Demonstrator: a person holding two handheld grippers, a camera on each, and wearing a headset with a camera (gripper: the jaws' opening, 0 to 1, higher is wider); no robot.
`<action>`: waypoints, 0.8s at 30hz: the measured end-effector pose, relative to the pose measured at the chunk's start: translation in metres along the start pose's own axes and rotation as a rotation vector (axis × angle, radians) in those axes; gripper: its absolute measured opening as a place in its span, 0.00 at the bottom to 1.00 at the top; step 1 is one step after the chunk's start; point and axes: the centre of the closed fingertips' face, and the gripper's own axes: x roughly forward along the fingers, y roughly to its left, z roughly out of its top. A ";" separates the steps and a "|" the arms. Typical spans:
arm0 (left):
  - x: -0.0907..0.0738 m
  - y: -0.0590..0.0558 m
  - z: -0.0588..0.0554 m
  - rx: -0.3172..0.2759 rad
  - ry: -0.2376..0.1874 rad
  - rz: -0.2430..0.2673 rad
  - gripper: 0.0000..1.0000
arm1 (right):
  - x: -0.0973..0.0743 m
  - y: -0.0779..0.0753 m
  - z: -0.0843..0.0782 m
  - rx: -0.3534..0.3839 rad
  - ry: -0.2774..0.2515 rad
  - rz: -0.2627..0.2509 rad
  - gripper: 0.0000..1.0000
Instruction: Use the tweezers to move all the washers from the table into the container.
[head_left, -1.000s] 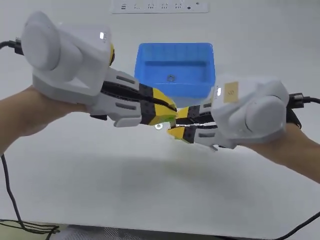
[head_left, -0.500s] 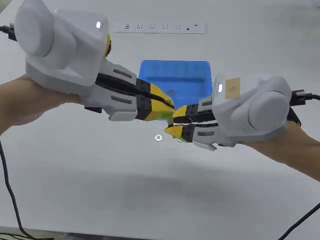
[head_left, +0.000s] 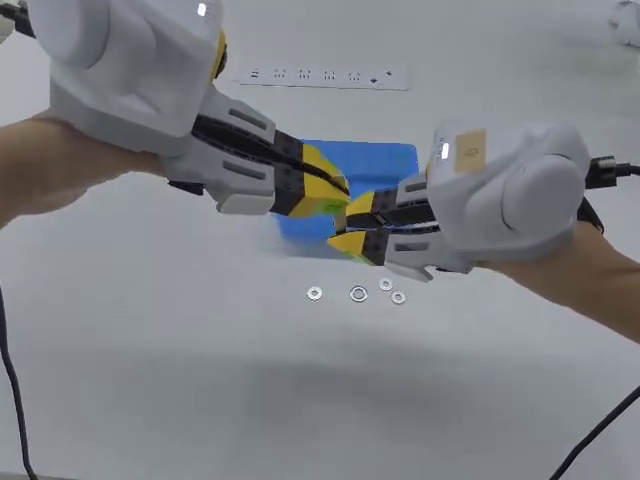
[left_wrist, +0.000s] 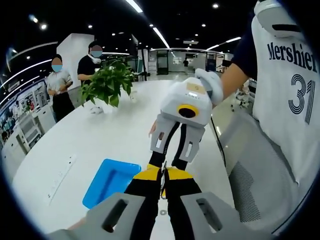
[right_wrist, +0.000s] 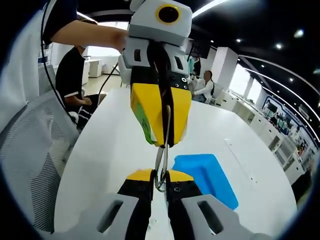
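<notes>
1. Head view: white table (head_left: 150, 380), bare at the near side. Anything dropped from the grippers lands on it and could bounce or roll away.
2. Blue container (head_left: 385, 165) sits at the far side, partly hidden behind the grippers. With the rim hidden, a release could be misjudged and land short.
3. Left gripper (head_left: 338, 200) and right gripper (head_left: 345, 228) meet tip to tip above the table, jaws of both pressed in on the tweezers (right_wrist: 162, 150). Risk as I judge it: if one lets go before the other has a square hold, the tool tilts or falls.
4. Tweezers, right gripper view: thin metal arms run from the left gripper's yellow jaws down into the right's. The arms lie nearly together. Cannot tell whether the tips hold anything. A squeeze too near the tips would keep them from opening.
5. Washers (head_left: 358, 293): four, on the table just near of the gripper tips, close together, none in the tweezers that I can see. A dropped tool would scatter them, and flat thin rings are easy to flick.
</notes>
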 end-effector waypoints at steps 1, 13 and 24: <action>0.000 0.002 0.001 0.002 -0.001 -0.001 0.07 | 0.000 -0.002 0.001 -0.001 0.000 -0.003 0.10; -0.003 0.046 0.006 0.053 -0.005 -0.012 0.07 | 0.004 -0.044 0.005 -0.013 0.001 -0.052 0.10; 0.008 0.076 0.004 0.076 0.002 -0.012 0.07 | 0.011 -0.073 -0.006 -0.015 0.008 -0.080 0.10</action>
